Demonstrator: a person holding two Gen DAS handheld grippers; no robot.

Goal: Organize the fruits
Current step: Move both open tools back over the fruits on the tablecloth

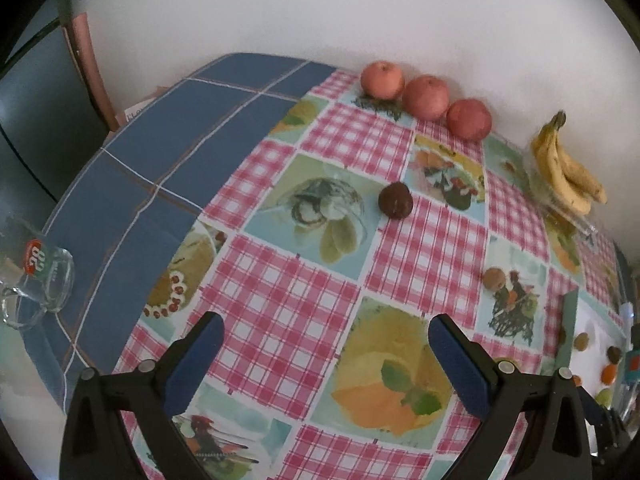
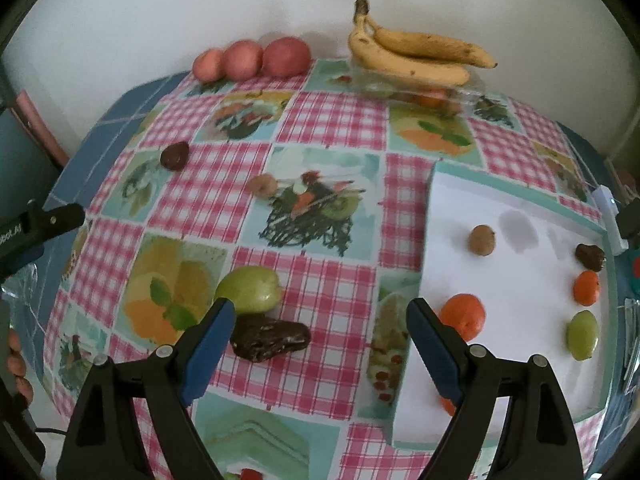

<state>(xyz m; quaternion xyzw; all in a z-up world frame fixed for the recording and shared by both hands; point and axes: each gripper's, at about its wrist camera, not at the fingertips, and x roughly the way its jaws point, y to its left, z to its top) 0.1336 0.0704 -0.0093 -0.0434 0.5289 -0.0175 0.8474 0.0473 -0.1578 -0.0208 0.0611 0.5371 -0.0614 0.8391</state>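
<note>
The right gripper (image 2: pixel 320 320) has its jaws spread wide with nothing between the pads; just off its left finger a dark brown lumpy fruit (image 2: pixel 270 341) lies on the cloth, touching a green fruit (image 2: pixel 249 290) right behind it. Just off the right finger sits an orange fruit (image 2: pixel 464 316) on a white tray (image 2: pixel 520 280) with a teal rim, and the same tray carries a brown round fruit (image 2: pixel 482 240), a dark fruit (image 2: pixel 590 257), a smaller orange one (image 2: pixel 586 287) and a pale green one (image 2: pixel 583 334), all set apart from each other. Farther out on the pink-checked tablecloth (image 2: pixel 332 120) lie a small pale fruit (image 2: pixel 262 185) and a dark round fruit (image 2: pixel 175 155). At the far edge by the wall stand three red apples (image 2: pixel 252 59) in a row, touching, and a bunch of bananas (image 2: pixel 416 52) resting on top of a clear plastic box (image 2: pixel 420 90). The left gripper (image 1: pixel 324 338) is likewise wide open and empty, hanging over bare cloth; the dark round fruit (image 1: pixel 395 201) lies well ahead of it. A glass mug (image 1: pixel 38 280) stands at the left on the blue part of the cloth.
</note>
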